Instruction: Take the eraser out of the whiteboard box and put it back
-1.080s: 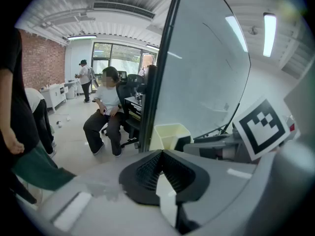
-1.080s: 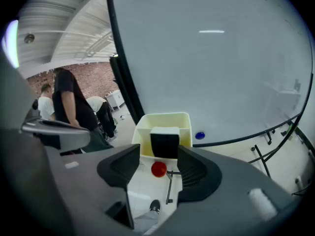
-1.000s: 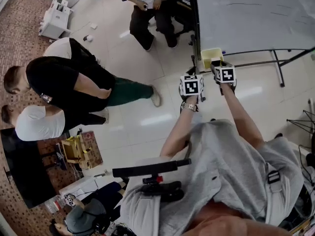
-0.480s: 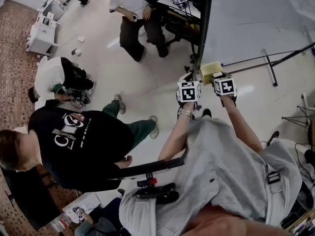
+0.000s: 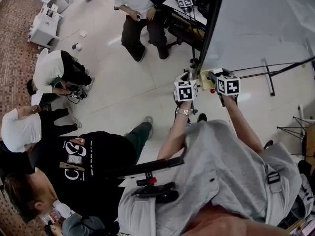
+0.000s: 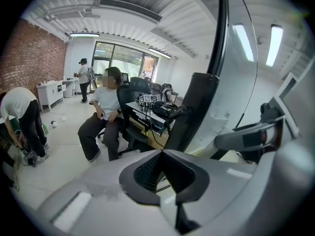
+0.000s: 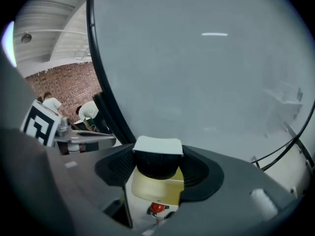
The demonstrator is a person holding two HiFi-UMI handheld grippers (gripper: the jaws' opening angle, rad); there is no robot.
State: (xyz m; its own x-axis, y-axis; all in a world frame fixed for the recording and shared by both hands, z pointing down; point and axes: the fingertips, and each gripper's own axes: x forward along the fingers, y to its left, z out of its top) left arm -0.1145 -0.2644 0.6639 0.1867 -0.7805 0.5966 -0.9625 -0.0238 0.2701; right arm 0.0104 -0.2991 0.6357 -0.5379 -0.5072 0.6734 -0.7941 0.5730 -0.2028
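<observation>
Left tongs (image 6: 161,156) are clenched on nothing, just beside the whiteboard's black edge (image 6: 216,68). The right tongs (image 7: 158,167) are grasping the eraser (image 7: 158,146) right over the yellow whiteboard box (image 7: 156,191). It lies crosswise, pad to pad, white face up. Open whiteboard (image 7: 206,82) spreads far and right.

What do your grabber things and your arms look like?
The left gripper and right gripper are smooth grey with black ribbed pads. Each carries a white cube with black square markers. The person wears a grey short-sleeved T-shirt and a wristband on the left wrist.
</observation>
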